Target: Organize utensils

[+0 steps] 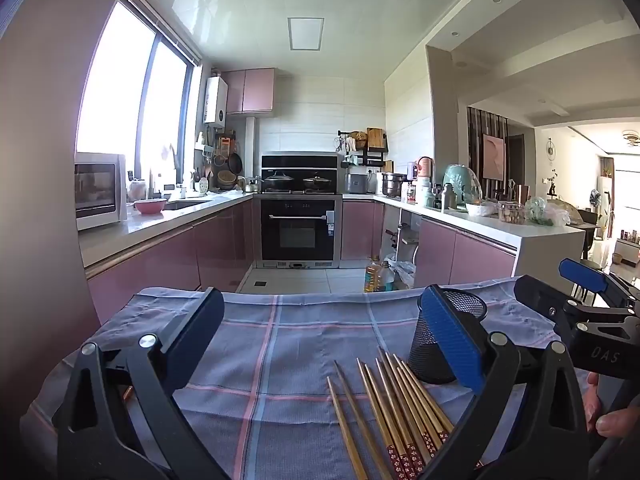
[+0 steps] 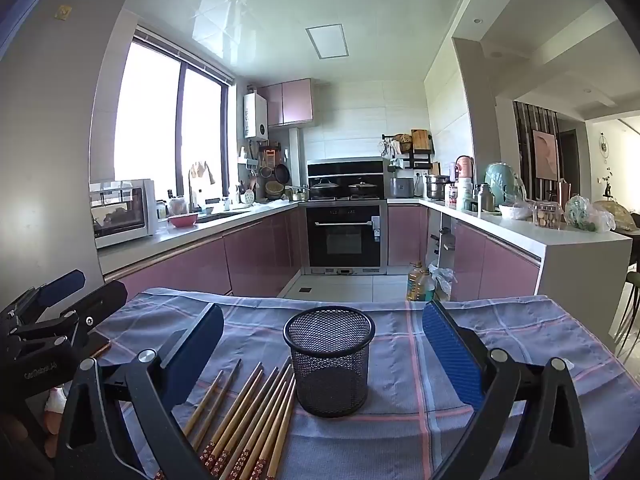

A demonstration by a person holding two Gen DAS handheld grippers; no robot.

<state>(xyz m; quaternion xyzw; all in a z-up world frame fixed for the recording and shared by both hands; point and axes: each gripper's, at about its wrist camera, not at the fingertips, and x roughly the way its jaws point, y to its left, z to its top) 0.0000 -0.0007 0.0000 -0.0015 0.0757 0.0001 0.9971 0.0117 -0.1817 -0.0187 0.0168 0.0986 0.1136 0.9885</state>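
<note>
2 empty grippers above chopsticks (image 2: 248, 412)

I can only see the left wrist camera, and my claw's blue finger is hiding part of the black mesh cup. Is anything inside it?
Observer: No. In the right wrist view the black mesh cup stands upright with nothing in it.
Operator: Where's the other claw? I only see a bit of it.
Observer: The right claw is wide open and aimed straight at the cup, but it isn't touching it.
Operator: How close are the chopsticks to the cup?
Observer: The chopsticks lie flat on its left. The nearest tips reach right beside its wall, but I cannot tell if they touch.
</note>
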